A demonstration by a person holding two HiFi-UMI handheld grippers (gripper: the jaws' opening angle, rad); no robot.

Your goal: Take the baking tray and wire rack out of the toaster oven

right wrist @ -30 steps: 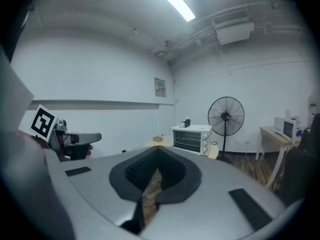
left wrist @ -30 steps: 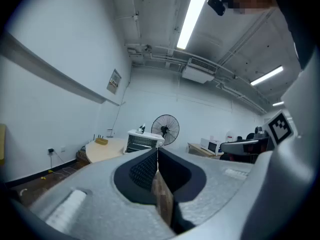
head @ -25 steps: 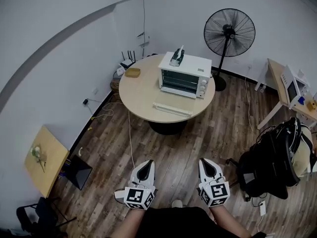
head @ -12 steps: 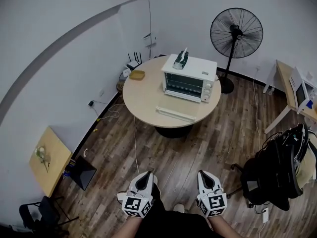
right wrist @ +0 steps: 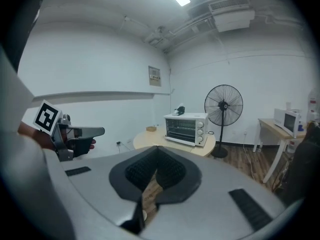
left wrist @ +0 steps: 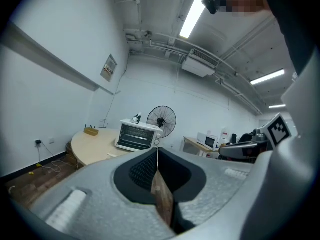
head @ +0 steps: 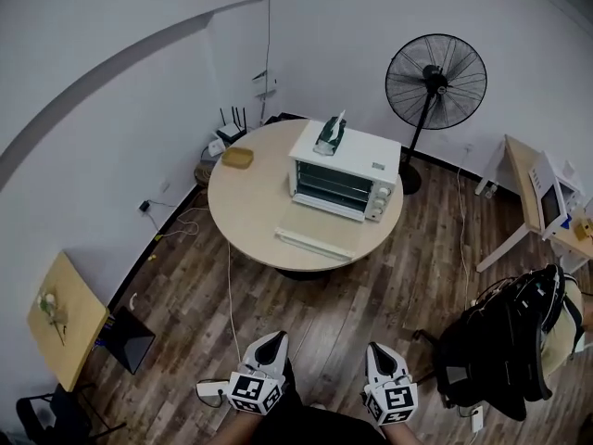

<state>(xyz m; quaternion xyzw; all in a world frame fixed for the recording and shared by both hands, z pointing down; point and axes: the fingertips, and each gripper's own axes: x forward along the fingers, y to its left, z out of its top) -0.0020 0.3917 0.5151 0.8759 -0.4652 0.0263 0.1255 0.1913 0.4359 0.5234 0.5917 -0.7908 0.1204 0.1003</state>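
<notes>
From where the person stands, the toaster oven point(head: 343, 170) is well off across the wood floor, on the far side of the round table point(head: 246, 202), with the fan point(head: 435, 77) behind it; that gap is what the coming move depends on. Its long side runs across the room and its front faces roughly back towards the person, so anything inside would slide out towards them. Thin bars show through the front, likely the wire rack, but I cannot pick out the baking tray at this range. A long white strip point(head: 313, 244) lies on the table just before the front; whether it is the handle of a dropped door I cannot tell. A small green-and-white thing point(head: 329, 133) sits on the oven's top. The left gripper point(head: 270, 339) and the right gripper point(head: 378, 349) are held low and close to the body, side by side, both aimed towards the table; each has its pads pressed together with nothing between them, only floor showing below. Neither touches anything. The oven lies ahead and a little nearer the right gripper's line than the left's, though the difference looks slight to me. Both hands must first close the distance, then open.
</notes>
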